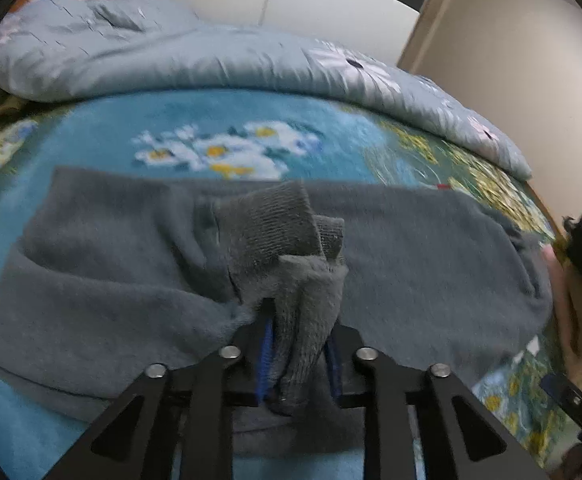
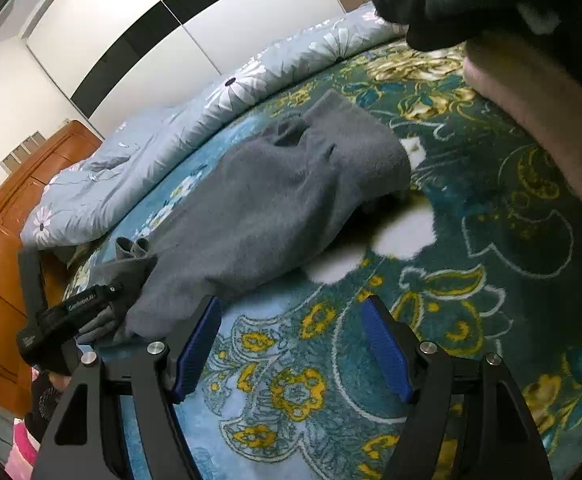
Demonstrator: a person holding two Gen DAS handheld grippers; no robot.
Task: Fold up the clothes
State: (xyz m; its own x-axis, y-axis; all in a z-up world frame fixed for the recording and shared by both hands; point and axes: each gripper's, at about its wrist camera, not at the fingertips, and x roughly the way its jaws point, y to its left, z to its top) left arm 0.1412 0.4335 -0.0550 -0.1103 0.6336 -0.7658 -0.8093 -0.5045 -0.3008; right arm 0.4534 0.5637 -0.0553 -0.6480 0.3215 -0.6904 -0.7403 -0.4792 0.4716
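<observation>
A grey fleece garment (image 1: pixel 391 256) lies spread across a blue floral blanket (image 1: pixel 219 120) that covers the bed, with a pale blue quilt (image 1: pixel 171 60) bunched along the far edge. No container shows in either view. The garment is soft and fuzzy, lying long across the left wrist view, with a ribbed cuff (image 1: pixel 279 224) turned up at its middle. In the right wrist view it runs away from the camera, one end lifted off the blanket over a dark gap.

The left gripper (image 1: pixel 299 344) is low over the near edge of the garment, its blue-padded fingers (image 1: pixel 267 356) clamped on a bunched fold of the grey fabric just below the cuff — cloth fills the gap between them. The right gripper (image 2: pixel 291 344) hovers above the patterned blanket just beside the garment's near end, its blue pads (image 2: pixel 197 344) spread wide and gripping nothing. A wooden headboard (image 2: pixel 3 240) stands at the left.
</observation>
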